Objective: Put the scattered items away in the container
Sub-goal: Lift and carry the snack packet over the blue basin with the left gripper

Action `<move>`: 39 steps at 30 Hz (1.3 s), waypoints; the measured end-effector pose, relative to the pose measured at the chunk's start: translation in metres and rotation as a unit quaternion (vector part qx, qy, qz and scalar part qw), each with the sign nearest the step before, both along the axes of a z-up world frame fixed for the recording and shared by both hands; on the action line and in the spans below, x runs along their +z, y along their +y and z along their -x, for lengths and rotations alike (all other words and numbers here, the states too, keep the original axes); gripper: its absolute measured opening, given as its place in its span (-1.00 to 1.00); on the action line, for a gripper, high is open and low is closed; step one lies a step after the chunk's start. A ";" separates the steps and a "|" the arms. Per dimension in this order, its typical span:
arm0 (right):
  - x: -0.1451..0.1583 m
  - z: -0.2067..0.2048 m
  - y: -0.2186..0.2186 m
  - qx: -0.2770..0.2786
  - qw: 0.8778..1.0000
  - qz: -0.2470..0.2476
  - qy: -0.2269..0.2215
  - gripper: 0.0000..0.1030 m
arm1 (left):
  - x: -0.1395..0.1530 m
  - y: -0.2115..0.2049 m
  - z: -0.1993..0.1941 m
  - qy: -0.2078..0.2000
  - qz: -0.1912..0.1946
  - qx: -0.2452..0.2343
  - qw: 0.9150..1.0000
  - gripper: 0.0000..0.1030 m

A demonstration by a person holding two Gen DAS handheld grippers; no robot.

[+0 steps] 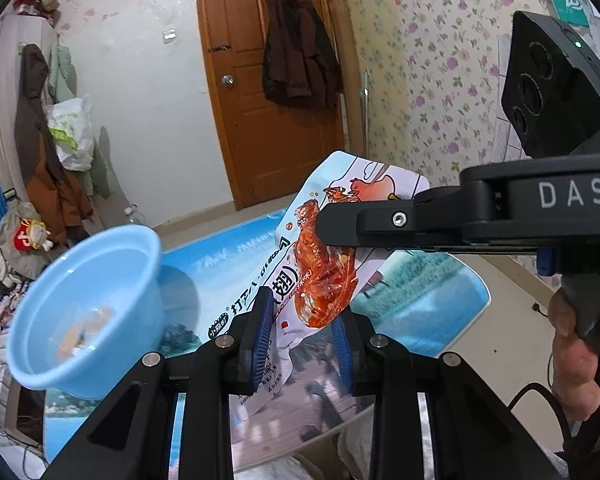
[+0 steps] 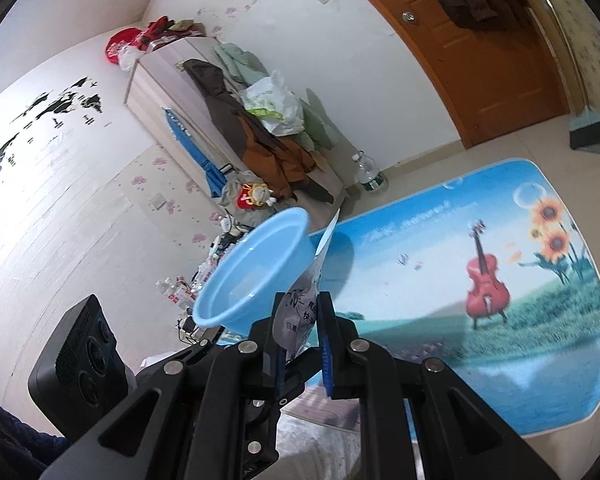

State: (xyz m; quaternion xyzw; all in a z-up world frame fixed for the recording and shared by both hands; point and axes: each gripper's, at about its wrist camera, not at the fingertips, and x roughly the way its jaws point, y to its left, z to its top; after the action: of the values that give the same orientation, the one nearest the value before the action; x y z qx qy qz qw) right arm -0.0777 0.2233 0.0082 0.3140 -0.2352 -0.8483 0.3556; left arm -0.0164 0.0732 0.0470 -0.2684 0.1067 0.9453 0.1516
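Observation:
A snack packet (image 1: 320, 280) printed with a red chicken wing hangs in the air above the table. My left gripper (image 1: 303, 308) is shut on its lower part, blue pads on either side. From the right, my right gripper (image 1: 324, 224) is clamped on the packet's upper half. In the right wrist view the packet (image 2: 306, 280) stands edge-on between the shut fingers of my right gripper (image 2: 302, 304). A light blue plastic bowl (image 1: 140, 280) sits on the table to the left of the packet, with something small and orange blurred inside. The bowl (image 2: 252, 264) lies just behind the packet.
A blue picture mat (image 2: 500, 320) with a red violin and sunflowers covers the table. A person's hand (image 1: 580, 340) holds the right gripper's handle. The left gripper's camera housing (image 2: 76, 360) sits low left. Clothes, bags and clutter (image 2: 260, 128) line the far wall by a wooden door (image 1: 268, 80).

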 end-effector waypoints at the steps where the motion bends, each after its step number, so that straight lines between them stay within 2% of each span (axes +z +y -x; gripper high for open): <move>1: 0.004 -0.001 -0.003 0.002 1.000 0.000 0.003 -0.73 | 0.003 -0.004 0.000 0.005 0.001 0.004 1.000 -0.44; 15: 0.054 0.003 -0.082 0.050 0.998 0.009 0.045 -0.72 | 0.037 -0.061 -0.002 0.045 0.006 0.069 0.997 -0.42; 24: 0.088 0.015 -0.138 0.080 0.994 0.009 0.069 -0.72 | 0.065 -0.114 0.004 0.071 -0.009 0.098 0.993 -0.45; 30: 0.096 0.027 -0.179 0.098 0.992 0.004 0.075 -0.72 | 0.067 -0.144 0.010 0.079 0.000 0.111 0.991 -0.50; 39: 0.084 0.052 -0.221 0.116 0.991 -0.001 0.062 -0.72 | 0.054 -0.167 0.025 0.067 0.010 0.129 0.989 -0.54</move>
State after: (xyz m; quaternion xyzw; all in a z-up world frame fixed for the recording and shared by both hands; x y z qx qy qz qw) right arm -0.1298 0.0027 0.0926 0.2867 -0.1740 -0.8193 0.4650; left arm -0.0411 -0.0940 0.1013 -0.2175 0.0905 0.9717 0.0176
